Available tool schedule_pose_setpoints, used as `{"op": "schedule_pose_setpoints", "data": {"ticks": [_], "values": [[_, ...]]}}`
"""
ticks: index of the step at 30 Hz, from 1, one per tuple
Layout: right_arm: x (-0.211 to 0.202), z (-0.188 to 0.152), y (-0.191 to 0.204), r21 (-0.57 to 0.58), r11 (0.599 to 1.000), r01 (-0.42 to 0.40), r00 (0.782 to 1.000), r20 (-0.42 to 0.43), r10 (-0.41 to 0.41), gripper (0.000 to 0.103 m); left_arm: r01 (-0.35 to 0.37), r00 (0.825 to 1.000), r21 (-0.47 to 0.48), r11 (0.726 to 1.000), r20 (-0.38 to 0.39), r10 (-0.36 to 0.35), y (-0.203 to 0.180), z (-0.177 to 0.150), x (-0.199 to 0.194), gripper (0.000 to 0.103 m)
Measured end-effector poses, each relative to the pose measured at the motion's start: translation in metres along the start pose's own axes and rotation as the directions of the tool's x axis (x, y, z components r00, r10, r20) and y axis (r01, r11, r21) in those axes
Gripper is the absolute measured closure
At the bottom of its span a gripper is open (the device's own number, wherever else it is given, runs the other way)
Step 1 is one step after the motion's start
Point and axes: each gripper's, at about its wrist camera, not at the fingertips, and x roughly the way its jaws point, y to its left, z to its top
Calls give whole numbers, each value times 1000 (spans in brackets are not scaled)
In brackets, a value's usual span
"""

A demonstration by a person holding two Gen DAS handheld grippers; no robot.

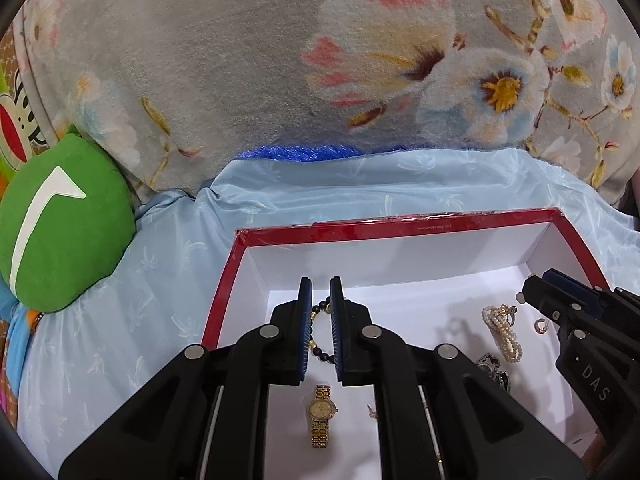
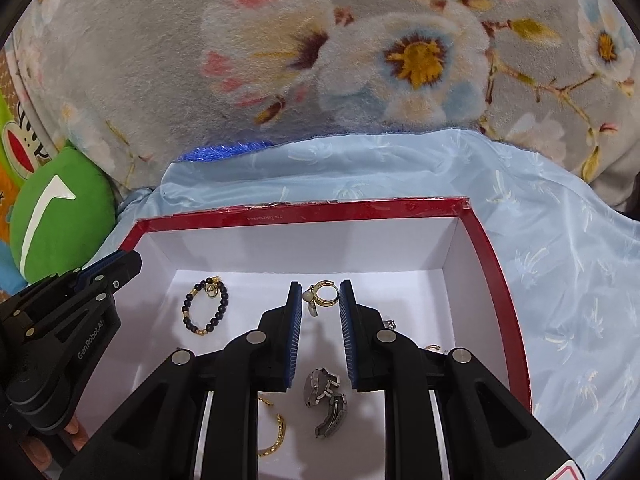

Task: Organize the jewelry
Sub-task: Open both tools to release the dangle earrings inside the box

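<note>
Jewelry lies in a red box (image 1: 400, 229) with a white floor, on a blue sheet (image 1: 160, 264).

Left wrist view: the left tool (image 1: 321, 285) is in the middle, a little apart, holding nothing. A dark bead bracelet (image 1: 320, 350) lies under its tips. A gold watch (image 1: 321, 414) lies low in the frame, and a pearl bracelet (image 1: 502, 332) lies at the right.

Right wrist view: the right tool (image 2: 320, 290) is in the middle, apart and empty. A gold earring (image 2: 322, 294) lies under its tips, with a silver watch (image 2: 326, 400) lower down. To grab the earring well, go straight down and close gently. The far wall is near. The middle floor has more open room.
</note>
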Motion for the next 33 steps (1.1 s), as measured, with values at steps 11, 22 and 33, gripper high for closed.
{"op": "schedule_pose_setpoints", "data": {"ticks": [11, 22, 33], "values": [[9, 2, 10, -64, 998, 25, 998, -49, -28, 85, 20, 1000, -30, 999, -16, -21, 5, 0, 2, 94], [7, 1, 12, -70, 997, 42, 998, -38, -45, 84, 14, 1000, -32, 999, -14, -15, 4, -1, 2, 94], [6, 1, 11, -62, 997, 54, 998, -33, -56, 84, 6, 1000, -25, 1000, -5, -6, 4, -1, 1, 94]]}}
